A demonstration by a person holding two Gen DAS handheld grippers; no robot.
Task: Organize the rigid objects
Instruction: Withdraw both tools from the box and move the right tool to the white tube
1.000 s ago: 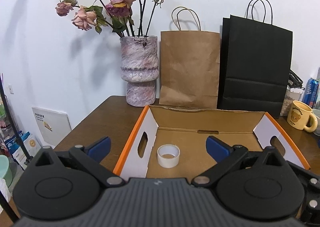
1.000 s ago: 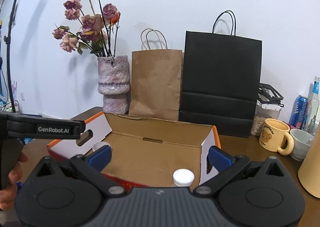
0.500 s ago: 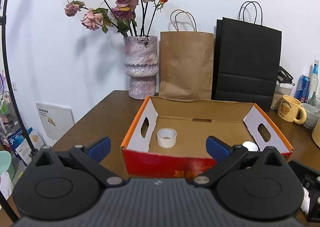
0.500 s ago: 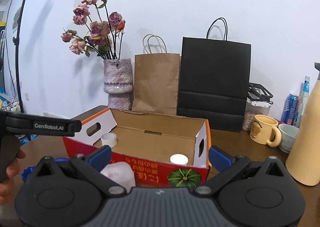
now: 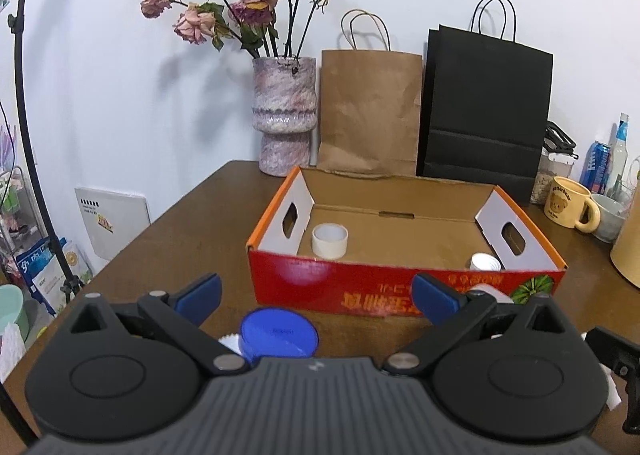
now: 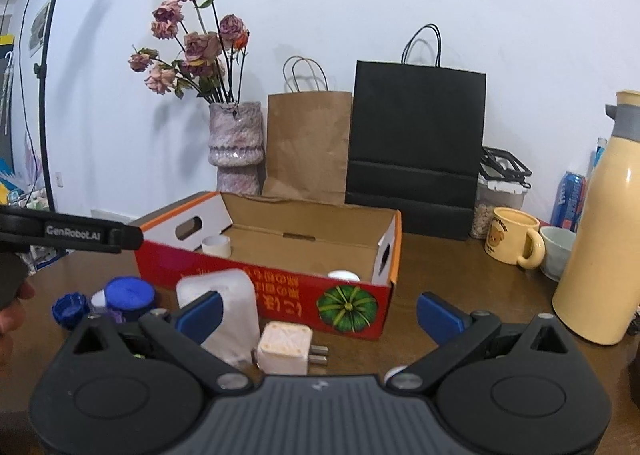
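In the right wrist view, at the left edge of the frame, the black bar of the left gripper (image 6: 72,233) carries the white text "GenRobot.AI". The red front wall of the cardboard box (image 6: 280,297) has yellow printed characters, upside down and not readable. The yellow mug (image 5: 570,205) has small dark lettering over a bear drawing, too small to read.

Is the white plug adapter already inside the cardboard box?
No, the plug adapter lies on the table outside the red front wall of the cardboard box.
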